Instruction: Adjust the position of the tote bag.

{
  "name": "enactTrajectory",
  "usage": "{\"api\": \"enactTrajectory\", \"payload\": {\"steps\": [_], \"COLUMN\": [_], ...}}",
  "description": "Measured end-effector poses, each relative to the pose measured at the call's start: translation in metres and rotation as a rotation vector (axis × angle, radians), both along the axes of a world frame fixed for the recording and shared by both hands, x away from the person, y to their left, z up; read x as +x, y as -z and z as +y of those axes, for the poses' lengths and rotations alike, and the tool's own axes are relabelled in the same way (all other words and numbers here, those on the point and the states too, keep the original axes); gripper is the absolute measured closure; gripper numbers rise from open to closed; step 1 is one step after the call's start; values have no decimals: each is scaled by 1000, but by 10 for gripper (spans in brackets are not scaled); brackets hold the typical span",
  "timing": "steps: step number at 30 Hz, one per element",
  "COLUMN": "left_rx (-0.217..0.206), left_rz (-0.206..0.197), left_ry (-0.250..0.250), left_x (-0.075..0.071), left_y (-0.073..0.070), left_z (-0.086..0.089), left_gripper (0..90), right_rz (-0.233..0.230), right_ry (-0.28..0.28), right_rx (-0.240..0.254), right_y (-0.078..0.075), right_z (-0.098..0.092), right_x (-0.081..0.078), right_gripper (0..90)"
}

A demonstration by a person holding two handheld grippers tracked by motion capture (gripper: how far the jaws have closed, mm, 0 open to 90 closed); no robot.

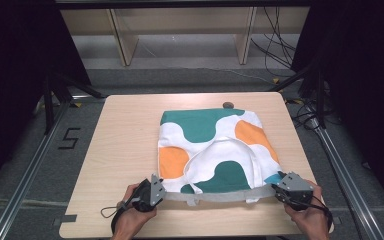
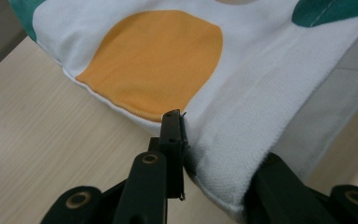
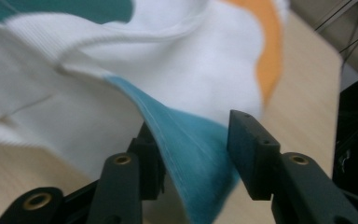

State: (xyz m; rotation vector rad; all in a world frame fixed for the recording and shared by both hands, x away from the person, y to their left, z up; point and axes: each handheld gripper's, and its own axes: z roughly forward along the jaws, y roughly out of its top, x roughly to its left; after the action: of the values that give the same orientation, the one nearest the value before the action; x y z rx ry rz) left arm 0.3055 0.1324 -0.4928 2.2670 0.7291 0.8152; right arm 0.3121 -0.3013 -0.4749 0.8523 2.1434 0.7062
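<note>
One garment, one table, two claws.

The cloth is blurred in the right gripper view. In the left gripper view, its fold hides one jaw's tip.

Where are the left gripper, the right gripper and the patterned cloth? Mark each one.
left gripper (image 1: 161, 194), high view, at its jaw tips on the cloth's near edge.
right gripper (image 1: 276, 186), high view, at its jaw tips.
patterned cloth (image 1: 200, 125), high view, on a green patch.
</note>
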Motion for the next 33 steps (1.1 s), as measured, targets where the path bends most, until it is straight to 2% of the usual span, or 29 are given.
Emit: {"api": "enactTrajectory", "payload": {"steps": [1,2,3,4,5,6,7,9,10,11,12,15,16,18,19,20,21,23,24,25,26,28,29,32,33], "left_rx": [-5,-20,-61,-50,-41,-41,-49,-44,-48,-55,-55,-62,-58,-57,-56,-38,-48,-64,-86,-92,-115,-103,-132,-148,-152], "left_rz": [-6,-3,1,5,5,5,8,11,17,34,34,44,46,43,2,-13,-24,-27,-30,-33,-27,-27,-36,-28,-35], "left_ry": [-9,-26,-44,-49,-48,-48,-45,-46,-49,-54,-54,-66,-62,-56,-53,-46,-43,-47,-48,-49,-55,-54,-44,-50,-48], "left_x": [-5,-10,-11,-11,-10,-10,-9,-7,-7,-6,-6,-4,-4,-5,-7,-8,-9,-9,-8,-8,-8,-8,-6,-6,-6], "left_y": [-1,-4,-4,-5,-4,-4,-2,0,0,1,1,2,2,1,-1,-4,-6,-9,-9,-11,-12,-15,-15,-17,-18], "left_z": [6,15,18,21,22,22,21,20,20,22,22,22,22,21,18,18,18,20,21,22,23,26,25,27,28], "left_gripper": [753,750,745,739,735,726,711,664,641,634,627,625,655,736,746,752,757,759,761,762,762,762,761,761,761], "right_rz": [-39,-14,6,41,57,57,66,48,57,49,43,25,8,3,-9,-8,-15,-15,-12,-16,-19,-17,-24,-39,-27], "right_ry": [20,22,17,13,-20,-20,-25,-39,-35,-28,-27,-31,-35,-44,-56,-57,-62,-66,-66,-65,-64,-52,-78,-73,-62], "right_rx": [9,12,21,47,41,41,52,54,64,80,91,112,121,123,137,146,148,161,198,211,226,247,234,251,259], "right_y": [-4,-3,1,4,7,7,5,3,3,2,1,-2,-5,-5,-7,-7,-8,-9,-10,-11,-12,-12,-13,-14,-15], "right_z": [-1,-1,-1,1,1,1,6,5,5,4,4,4,5,5,6,6,5,4,2,1,0,1,0,1,2], "right_x": [-1,0,1,2,5,5,5,4,3,3,2,1,-1,-1,-3,-4,-4,-5,-5,-5,-6,-8,-7,-8,-11], "right_gripper": [581,550,544,581,610,610,670,694,701,714,728,754,772,783,808,812,816,817,818,819,819,819,819,819,819]}}
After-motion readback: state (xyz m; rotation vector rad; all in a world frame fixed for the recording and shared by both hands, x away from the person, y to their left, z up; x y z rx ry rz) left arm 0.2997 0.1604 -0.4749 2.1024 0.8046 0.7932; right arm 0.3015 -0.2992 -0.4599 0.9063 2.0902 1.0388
